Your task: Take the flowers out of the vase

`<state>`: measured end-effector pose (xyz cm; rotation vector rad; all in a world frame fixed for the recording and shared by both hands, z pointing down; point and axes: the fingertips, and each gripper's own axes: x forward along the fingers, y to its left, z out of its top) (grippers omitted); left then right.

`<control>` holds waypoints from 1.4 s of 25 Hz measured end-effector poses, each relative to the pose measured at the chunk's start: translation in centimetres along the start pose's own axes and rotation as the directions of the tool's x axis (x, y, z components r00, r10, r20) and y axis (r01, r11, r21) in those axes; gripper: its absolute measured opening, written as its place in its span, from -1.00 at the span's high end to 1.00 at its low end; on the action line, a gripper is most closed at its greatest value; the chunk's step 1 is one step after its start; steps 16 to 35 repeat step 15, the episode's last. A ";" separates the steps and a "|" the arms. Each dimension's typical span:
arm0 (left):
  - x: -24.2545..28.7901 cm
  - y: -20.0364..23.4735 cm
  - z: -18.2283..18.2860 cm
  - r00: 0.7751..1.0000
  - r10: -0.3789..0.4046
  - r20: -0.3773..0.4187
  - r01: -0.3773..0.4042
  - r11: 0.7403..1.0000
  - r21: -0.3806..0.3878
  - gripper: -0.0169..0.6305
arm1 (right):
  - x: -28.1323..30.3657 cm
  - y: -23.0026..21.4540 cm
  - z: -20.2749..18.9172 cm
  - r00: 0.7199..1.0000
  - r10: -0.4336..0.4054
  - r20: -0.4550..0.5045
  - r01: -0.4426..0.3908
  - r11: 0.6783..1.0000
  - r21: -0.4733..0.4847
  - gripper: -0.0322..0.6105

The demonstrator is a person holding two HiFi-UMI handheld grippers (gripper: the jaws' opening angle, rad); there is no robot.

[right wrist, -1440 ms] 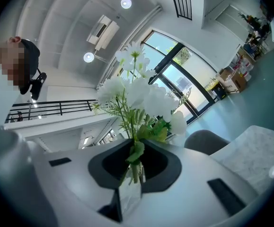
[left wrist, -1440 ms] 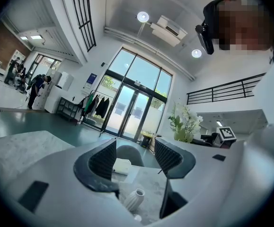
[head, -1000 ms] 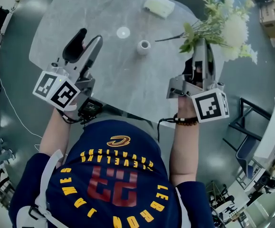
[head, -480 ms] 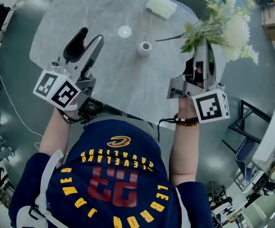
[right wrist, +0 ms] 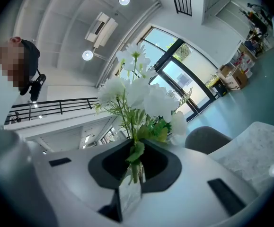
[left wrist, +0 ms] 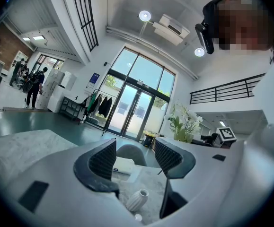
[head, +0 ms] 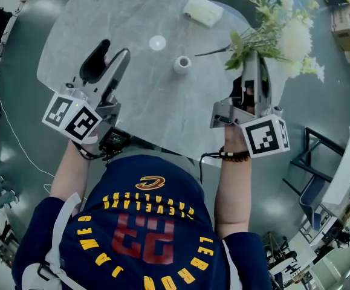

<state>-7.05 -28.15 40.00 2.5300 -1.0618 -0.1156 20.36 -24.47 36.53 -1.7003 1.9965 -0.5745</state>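
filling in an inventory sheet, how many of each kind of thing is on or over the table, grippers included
grippers: 2, the left gripper and the right gripper
vase: 1
flower bunch: 1, held by the right gripper
white box: 1
small white disc: 1
total: 6

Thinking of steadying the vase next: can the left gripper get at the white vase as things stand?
Probably yes. The left gripper has its jaws apart and empty, only bare table lies between it and the vase, and the right gripper holds the flowers off to the side.
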 end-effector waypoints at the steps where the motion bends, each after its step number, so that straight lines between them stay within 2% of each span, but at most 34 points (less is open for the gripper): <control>1: 0.1 0.1 0.0 1.000 0.000 0.000 0.000 1.000 0.000 0.15 | 0.1 0.0 0.0 1.000 -0.001 0.000 0.001 1.000 0.000 0.75; 35: -0.3 -0.1 -0.4 1.000 -0.002 -0.004 0.002 1.000 -0.002 0.15 | -0.3 -0.2 -0.6 1.000 -0.011 -0.010 0.011 1.000 -0.004 0.75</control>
